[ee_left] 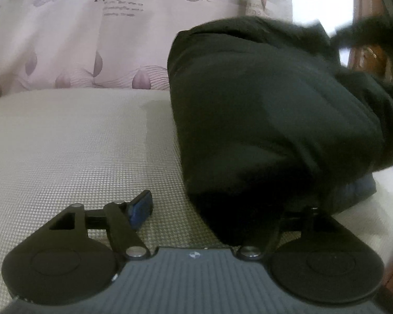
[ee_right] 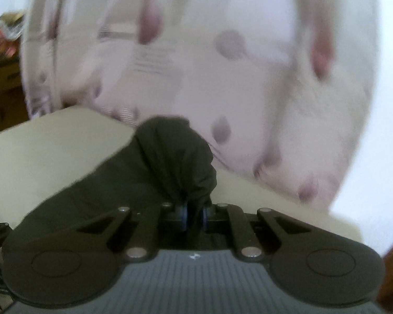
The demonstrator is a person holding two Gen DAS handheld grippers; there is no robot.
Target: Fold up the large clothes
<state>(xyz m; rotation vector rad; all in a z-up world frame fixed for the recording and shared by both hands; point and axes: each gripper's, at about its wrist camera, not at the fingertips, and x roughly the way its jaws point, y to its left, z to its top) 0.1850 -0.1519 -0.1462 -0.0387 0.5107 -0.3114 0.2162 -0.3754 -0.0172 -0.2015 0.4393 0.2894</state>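
Observation:
A large black garment (ee_left: 269,120) lies bunched on the beige textured cushion (ee_left: 73,144), right of centre in the left wrist view. My left gripper (ee_left: 222,209) is open: its left blue-padded finger (ee_left: 141,209) rests free over the cushion, and the right finger is hidden under the garment's near edge. In the right wrist view my right gripper (ee_right: 195,216) is shut on a gathered bunch of the black garment (ee_right: 175,157), which rises from the jaws and drapes down to the left.
A pale cushion printed with purple leaves and lettering (ee_left: 86,34) stands behind the seat; it also fills the right wrist view (ee_right: 222,65), blurred. Brown wooden furniture (ee_left: 366,57) stands at the right. Cluttered items (ee_right: 2,41) sit at the far left.

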